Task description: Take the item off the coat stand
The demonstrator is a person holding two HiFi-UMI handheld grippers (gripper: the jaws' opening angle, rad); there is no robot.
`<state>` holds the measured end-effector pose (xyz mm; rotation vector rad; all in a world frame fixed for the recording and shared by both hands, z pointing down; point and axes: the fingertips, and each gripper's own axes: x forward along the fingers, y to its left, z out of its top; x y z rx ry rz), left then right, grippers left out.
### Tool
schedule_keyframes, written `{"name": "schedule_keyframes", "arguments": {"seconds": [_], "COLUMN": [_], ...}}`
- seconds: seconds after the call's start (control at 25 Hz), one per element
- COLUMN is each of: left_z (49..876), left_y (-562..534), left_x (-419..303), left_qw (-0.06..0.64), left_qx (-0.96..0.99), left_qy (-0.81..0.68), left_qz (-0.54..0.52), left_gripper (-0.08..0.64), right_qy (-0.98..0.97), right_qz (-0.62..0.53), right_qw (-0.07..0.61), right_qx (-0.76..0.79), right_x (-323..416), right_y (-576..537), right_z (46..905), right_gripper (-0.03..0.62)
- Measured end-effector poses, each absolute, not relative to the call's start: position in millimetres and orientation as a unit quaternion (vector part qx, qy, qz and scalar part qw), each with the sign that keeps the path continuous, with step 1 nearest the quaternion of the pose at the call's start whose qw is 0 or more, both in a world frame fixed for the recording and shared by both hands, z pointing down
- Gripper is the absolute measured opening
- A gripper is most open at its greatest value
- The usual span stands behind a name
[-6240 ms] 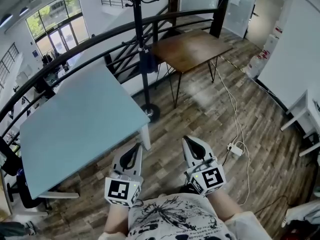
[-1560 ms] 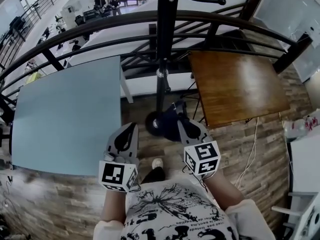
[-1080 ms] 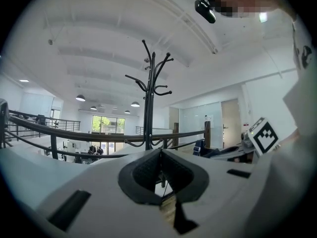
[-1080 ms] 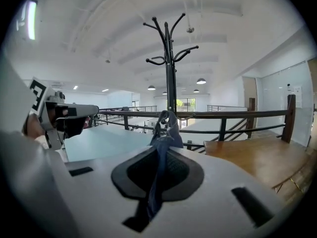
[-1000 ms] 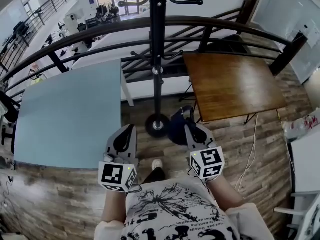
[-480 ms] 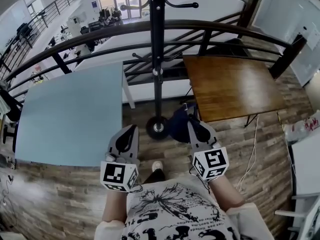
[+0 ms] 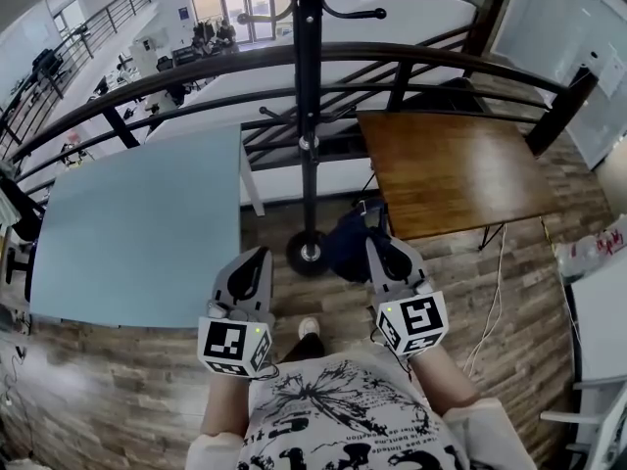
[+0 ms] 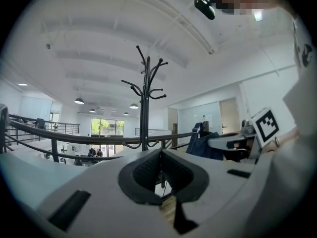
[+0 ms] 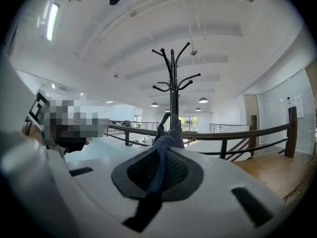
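1. Hanging just ahead of right tongs (image 7: 378,247): dark blue bag (image 7: 343,245), near coat stand (image 7: 308,116), clear of its hooks.
2. Right tongs pinched tight on strap (image 9: 166,133).
3. Left tongs (image 7: 259,260) closed, empty.

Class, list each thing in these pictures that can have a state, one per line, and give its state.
coat stand: upright, hooks bare
dark blue bag: off the stand, hanging by its strap
right gripper: shut on the bag's strap
left gripper: shut, nothing between the jaws
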<state>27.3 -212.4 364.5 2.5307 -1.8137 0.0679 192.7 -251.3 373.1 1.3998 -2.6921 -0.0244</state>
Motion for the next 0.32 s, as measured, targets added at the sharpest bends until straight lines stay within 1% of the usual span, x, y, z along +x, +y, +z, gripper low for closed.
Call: {"name": "schedule_keyframes", "arguments": {"seconds": [0.32], "left_z": [370.8], "left_y": [-211.5], "left_x": [23.8], "left_qw": [0.017], "left_qx": [0.811], "left_qy": [-0.584], "left_qz": [0.024], "left_gripper": [0.005], "right_qy": [-0.888], "right_qz": [-0.021], "right_qw": [0.057], "right_qx": [0.455], "right_x": [185.0], "right_y": [-250.1], "right_z": [377.7], "right_gripper": [0.005]}}
